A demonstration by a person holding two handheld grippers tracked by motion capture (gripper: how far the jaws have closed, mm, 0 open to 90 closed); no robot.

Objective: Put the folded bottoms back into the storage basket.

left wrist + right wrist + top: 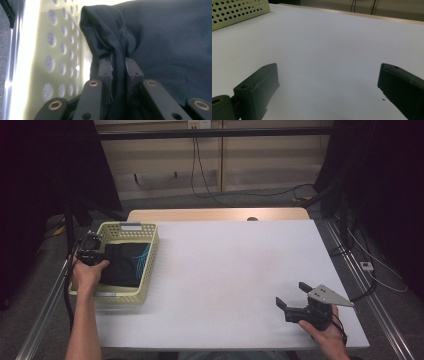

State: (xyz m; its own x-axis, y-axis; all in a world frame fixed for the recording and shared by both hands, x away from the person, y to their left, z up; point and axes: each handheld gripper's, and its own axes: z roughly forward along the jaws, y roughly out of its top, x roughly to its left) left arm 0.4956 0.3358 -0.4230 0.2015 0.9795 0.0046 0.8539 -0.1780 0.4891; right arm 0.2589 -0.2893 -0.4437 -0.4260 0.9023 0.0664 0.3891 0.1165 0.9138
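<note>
- Nearest to me in the high view are my two forearms coming in from the bottom edge; on the left, my left hand (89, 274) is reaching over the near left corner of the basket (150, 265).
- My left gripper (91, 247) sits at the basket's left wall, pointing into it.
- In the left gripper view I see its jaws pinched tight on a bunched fold of the dark cloth (160, 47), with the fabric squeezed between the two pads and rising above them.
- The cloth (122, 262) lies inside the basket and covers most of its floor; I can make out thin light blue lines on its right part.
- The basket's pale, hole-dotted wall (57, 60) stands just beside the gripped fold, at the left of that view.
- The basket rests on the left part of the white table (230, 270), its left side at the table's edge.
- Far to the right, near the front corner, my right hand (327, 332) holds the right gripper (291, 293) low over the bare table top, well apart from the basket.
- In the right gripper view its jaws stand wide apart with nothing between them, and a corner of the basket (239, 11) shows at the upper left.
</note>
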